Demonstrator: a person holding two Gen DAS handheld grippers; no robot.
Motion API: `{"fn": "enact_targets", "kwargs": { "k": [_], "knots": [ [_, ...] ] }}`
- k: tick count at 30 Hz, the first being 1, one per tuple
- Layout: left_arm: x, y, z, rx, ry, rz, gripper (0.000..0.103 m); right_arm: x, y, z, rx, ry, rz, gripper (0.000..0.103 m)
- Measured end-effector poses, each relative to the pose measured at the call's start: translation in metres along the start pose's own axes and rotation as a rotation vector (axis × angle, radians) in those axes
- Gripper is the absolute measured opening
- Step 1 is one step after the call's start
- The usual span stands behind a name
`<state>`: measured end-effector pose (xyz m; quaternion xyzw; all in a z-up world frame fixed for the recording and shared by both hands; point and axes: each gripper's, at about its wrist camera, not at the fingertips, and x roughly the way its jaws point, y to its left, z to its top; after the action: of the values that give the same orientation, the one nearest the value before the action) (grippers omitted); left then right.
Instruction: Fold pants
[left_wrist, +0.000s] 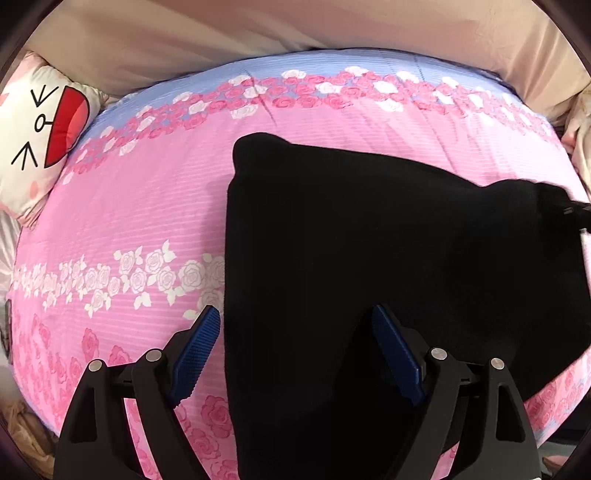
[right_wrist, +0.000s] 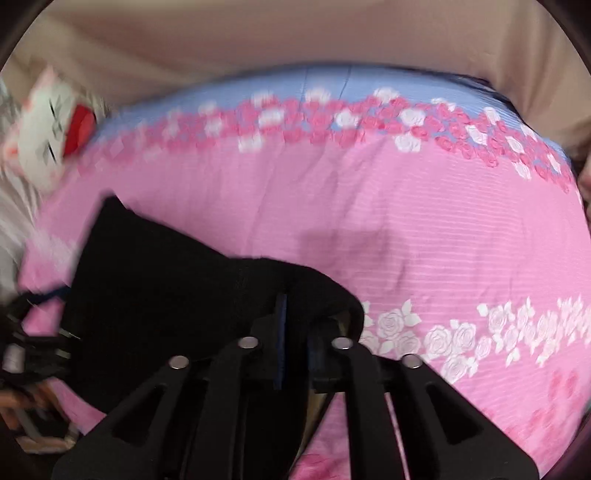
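**Black pants on a rose-print bed**

Pink bedding fills both views: a quilt (left_wrist: 147, 206) with fine woven stripes, printed with bands of dark pink and white roses, and a pale blue strip along its far edge. Beyond that edge lies smooth beige fabric (left_wrist: 258, 29), softly creased. At the far left corner sits a white plush pillow (left_wrist: 40, 140) with a cartoon cat face drawn in black lines and a wide red mouth; no writing or label can be read anywhere.

The pants (left_wrist: 369, 240) are plain black, soft and matte, lying folded in a broad, roughly rectangular shape on the near right part of the quilt. Their left edge runs straight; the far left corner is rounded.

The left hand-held gripper (left_wrist: 295, 354) hovers over the near left edge of the pants with its jaws spread wide. Its fingers are black plastic with blue ribbed pads (left_wrist: 195, 354). One pad stands over the pink quilt, the other over the black cloth, and neither presses on anything.

The right hand-held gripper (right_wrist: 295, 328), seen in a blurred view, has its jaws drawn close together on a raised fold of the pants (right_wrist: 166, 288). The black cloth bunches up and drapes over the fingertips, lifted off the quilt (right_wrist: 443, 240) at that side. A sliver of blue pad (right_wrist: 281, 332) shows against the fabric.
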<state>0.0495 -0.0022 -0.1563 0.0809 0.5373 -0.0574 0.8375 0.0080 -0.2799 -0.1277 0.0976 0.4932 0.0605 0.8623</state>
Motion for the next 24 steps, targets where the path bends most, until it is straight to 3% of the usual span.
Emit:
{"fn": "enact_targets", "kwargs": {
  "k": [2, 10, 14, 16, 18, 22, 24],
  "knots": [
    [0.0, 0.001, -0.001, -0.012, -0.001, -0.001, 0.084, -0.01, -0.002, -0.008, 0.018, -0.006, 0.008, 0.04],
    [-0.001, 0.0, -0.003, -0.019, 0.009, 0.03, 0.085, -0.034, 0.003, -0.057, -0.015, 0.026, 0.013, 0.04],
    [0.0, -0.002, -0.004, -0.016, 0.012, 0.039, 0.085, -0.053, 0.03, -0.081, -0.162, -0.04, 0.054, 0.039],
    [0.0, -0.002, -0.003, -0.014, 0.014, 0.04, 0.085, -0.043, 0.039, -0.089, -0.216, 0.013, 0.059, 0.038],
    [0.0, -0.003, -0.003, -0.014, 0.016, 0.04, 0.085, -0.017, 0.037, -0.101, -0.272, 0.096, -0.04, 0.034],
    [-0.002, -0.001, -0.004, -0.032, 0.031, 0.015, 0.086, -0.021, 0.017, -0.097, -0.16, 0.088, -0.006, 0.037],
    [-0.01, 0.004, -0.008, -0.038, 0.021, 0.014, 0.086, -0.041, 0.016, -0.085, -0.12, 0.033, 0.009, 0.039]
  ]
}}
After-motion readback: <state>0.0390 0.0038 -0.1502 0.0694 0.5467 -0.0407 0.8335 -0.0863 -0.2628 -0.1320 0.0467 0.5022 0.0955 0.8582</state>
